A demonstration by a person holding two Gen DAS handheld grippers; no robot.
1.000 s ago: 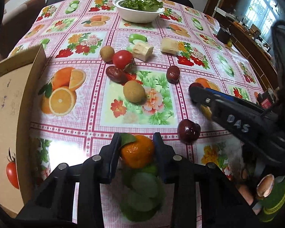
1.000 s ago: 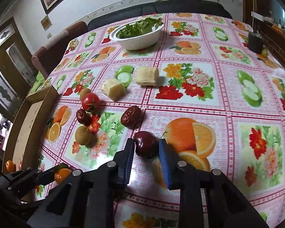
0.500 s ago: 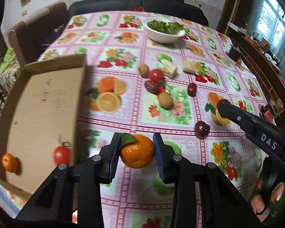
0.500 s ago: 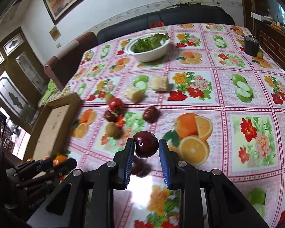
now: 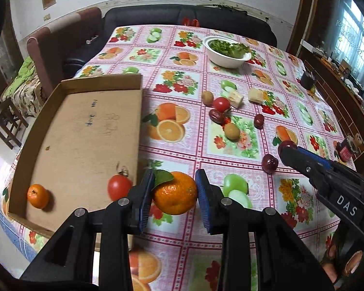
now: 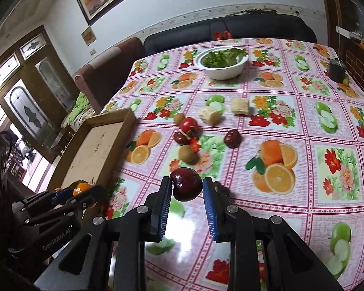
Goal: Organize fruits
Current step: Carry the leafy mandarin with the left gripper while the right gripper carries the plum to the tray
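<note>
both grippers lifted off the table w/ fruit: my left gripper [image 5: 174, 194] clamps an orange [image 5: 175, 193], now near the box [image 5: 85, 131]; right gripper [image 6: 186, 189] clamps a plum [image 6: 186, 187]. drop-off next, i reckon.

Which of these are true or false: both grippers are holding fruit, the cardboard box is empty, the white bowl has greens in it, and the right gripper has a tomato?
1. Both grippers hold fruit. True: the left gripper is shut on the orange, the right gripper on the dark red plum.
2. The cardboard box is empty. False: it holds a small orange and a tomato.
3. The white bowl contains greens. True.
4. The right gripper holds a tomato. False: it holds the plum; a second tomato lies on the tablecloth.
</note>
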